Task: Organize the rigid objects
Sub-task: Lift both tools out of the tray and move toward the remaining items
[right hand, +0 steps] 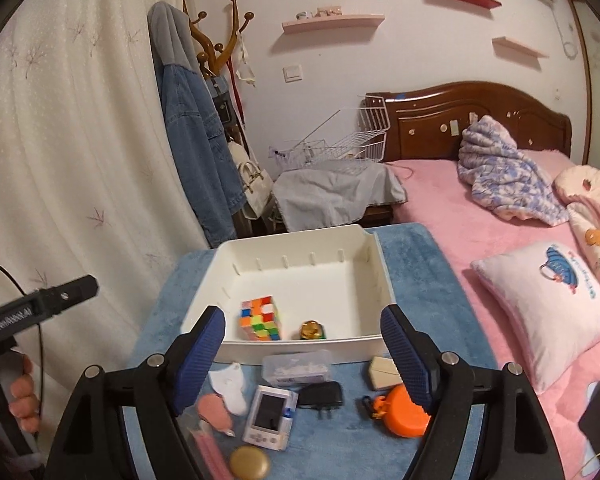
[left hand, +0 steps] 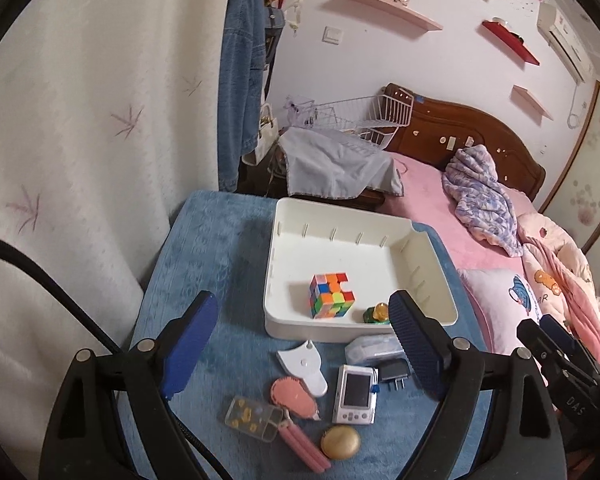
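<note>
Tray (right hand: 380,276) interior mostly free; cube (right hand: 261,319) and gold item (right hand: 312,330) occupy near wall; small objs, incl. camera (right hand: 269,416) and charger (right hand: 322,396), crowd cloth (right hand: 428,272) fwd of tray; curtain (right hand: 80,160) bounds left.

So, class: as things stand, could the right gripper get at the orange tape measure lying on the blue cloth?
Probably yes. The right gripper is open and empty, and the orange tape measure lies uncovered on the blue cloth, by its right-hand finger, with nothing stacked on it.
</note>
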Action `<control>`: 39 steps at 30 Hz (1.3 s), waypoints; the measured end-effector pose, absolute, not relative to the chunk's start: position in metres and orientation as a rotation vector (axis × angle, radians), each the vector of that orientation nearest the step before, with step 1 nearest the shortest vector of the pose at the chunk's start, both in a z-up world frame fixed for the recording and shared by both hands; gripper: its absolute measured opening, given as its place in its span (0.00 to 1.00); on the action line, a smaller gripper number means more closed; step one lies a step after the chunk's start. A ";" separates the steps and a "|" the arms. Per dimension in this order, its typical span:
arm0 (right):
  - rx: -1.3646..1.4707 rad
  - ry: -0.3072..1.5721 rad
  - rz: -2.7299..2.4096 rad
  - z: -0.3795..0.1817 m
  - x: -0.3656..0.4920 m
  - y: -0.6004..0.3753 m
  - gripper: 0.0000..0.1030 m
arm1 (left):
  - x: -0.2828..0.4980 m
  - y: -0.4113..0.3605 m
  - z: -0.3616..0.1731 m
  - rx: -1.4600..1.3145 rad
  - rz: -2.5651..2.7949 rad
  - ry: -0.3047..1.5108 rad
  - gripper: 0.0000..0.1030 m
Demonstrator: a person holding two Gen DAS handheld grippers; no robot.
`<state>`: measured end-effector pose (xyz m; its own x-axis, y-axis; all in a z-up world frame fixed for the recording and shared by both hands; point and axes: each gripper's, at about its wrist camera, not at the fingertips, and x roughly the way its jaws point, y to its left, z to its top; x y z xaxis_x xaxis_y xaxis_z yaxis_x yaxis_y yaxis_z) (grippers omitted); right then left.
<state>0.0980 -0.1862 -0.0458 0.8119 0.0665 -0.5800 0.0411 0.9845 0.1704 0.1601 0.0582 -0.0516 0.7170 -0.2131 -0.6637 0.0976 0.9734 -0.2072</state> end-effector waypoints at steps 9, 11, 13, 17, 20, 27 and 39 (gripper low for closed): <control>0.100 0.658 0.038 -0.065 0.078 -0.213 0.79 | 0.137 0.027 -0.069 -0.153 -0.113 0.819 0.86; 0.083 0.670 0.069 -0.070 0.074 -0.220 0.79 | 0.130 0.016 -0.074 -0.144 -0.074 0.843 0.86; 0.065 0.678 0.098 -0.073 0.072 -0.225 0.79 | 0.124 0.006 -0.079 -0.146 -0.059 0.867 0.86; 0.039 0.679 0.156 -0.078 0.067 -0.240 0.79 | 0.113 -0.014 -0.091 -0.152 -0.018 0.911 0.86; 0.032 0.684 0.202 -0.080 0.065 -0.249 0.80 | 0.103 -0.026 -0.098 -0.170 0.009 0.934 0.86; -0.027 0.689 0.296 -0.087 0.070 -0.267 0.80 | 0.092 -0.051 -0.116 -0.199 0.048 0.978 0.86; -0.118 0.745 0.418 -0.133 0.092 -0.288 0.80 | 0.100 -0.083 -0.160 -0.025 -0.026 1.006 0.86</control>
<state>0.0924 -0.2876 -0.1330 0.6567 0.3270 -0.6795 -0.4097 0.9112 0.0425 0.0995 -0.0826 -0.1603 0.5354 -0.0339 -0.8439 0.0104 0.9994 -0.0335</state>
